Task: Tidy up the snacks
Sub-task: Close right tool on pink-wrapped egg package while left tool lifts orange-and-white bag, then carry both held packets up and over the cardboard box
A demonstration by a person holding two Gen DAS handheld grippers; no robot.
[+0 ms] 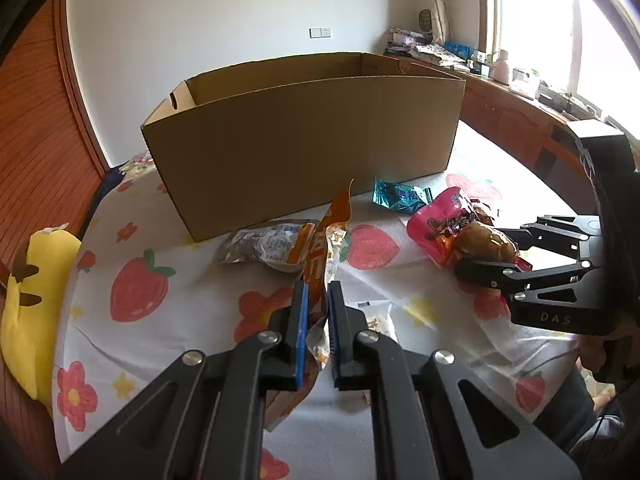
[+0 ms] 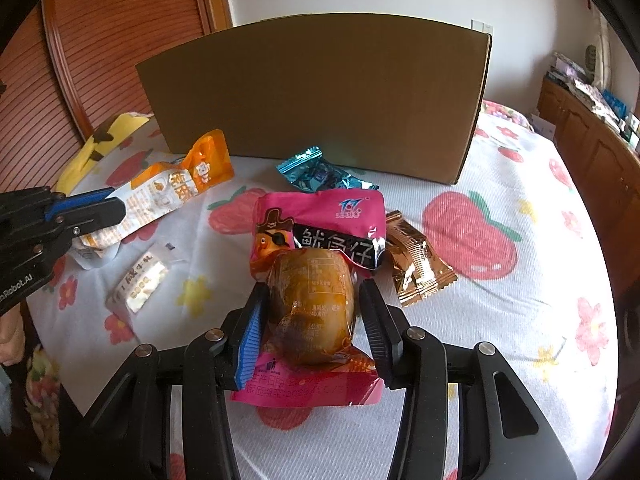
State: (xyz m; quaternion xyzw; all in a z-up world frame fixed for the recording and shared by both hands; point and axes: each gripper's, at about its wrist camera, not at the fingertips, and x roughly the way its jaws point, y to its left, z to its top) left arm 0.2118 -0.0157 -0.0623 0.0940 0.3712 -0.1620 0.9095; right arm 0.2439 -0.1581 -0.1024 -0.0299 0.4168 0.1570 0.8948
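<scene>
My left gripper (image 1: 318, 292) is shut on an orange snack packet (image 1: 320, 248) and holds it edge-up above the strawberry-print cloth; it also shows in the right wrist view (image 2: 176, 188). My right gripper (image 2: 310, 300) has its fingers on both sides of a brown vacuum-packed snack (image 2: 312, 308) that lies on a pink packet (image 2: 320, 216). The open cardboard box (image 1: 304, 140) stands behind the snacks.
A teal packet (image 2: 316, 172), a gold packet (image 2: 416, 268), a small white packet (image 2: 140, 284) and a white-orange packet (image 1: 272, 244) lie on the cloth (image 2: 480, 320). A yellow plush (image 1: 32, 300) sits at the left edge. Wooden cabinets stand to the right.
</scene>
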